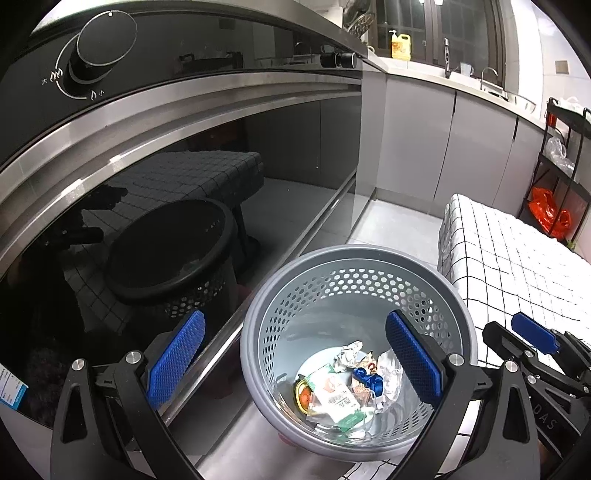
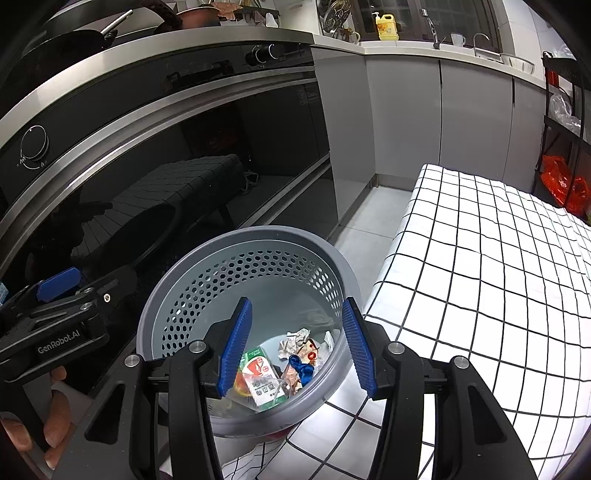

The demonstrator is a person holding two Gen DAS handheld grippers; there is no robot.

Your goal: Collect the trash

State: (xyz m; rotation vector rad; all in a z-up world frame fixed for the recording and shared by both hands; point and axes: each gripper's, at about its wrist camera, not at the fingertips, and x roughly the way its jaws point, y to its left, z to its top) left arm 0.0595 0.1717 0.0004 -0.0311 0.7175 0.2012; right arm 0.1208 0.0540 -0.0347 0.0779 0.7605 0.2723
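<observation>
A grey perforated waste basket point(image 1: 280, 295) stands on the floor between the oven and the table; it also shows in the right wrist view point(image 2: 207, 273). Inside lie trash pieces: a green-white carton point(image 1: 340, 400) point(image 2: 264, 384), crumpled foil point(image 1: 347, 354) point(image 2: 295, 341), a blue scrap point(image 1: 365, 380) point(image 2: 301, 367) and wrappers. My left gripper point(image 1: 295, 354) is open and empty above the basket's left rim. My right gripper point(image 2: 295, 347) is open and empty above the basket's mouth; it also shows in the left wrist view point(image 1: 535, 336).
A black glass oven front point(image 1: 184, 166) with a knob point(image 1: 105, 42) stands left. A table with a white checked cloth point(image 2: 498, 277) is right. Grey cabinets point(image 2: 406, 110) and a counter with a yellow bottle point(image 2: 387, 26) are behind. A black rack holds a red bag point(image 2: 561, 182).
</observation>
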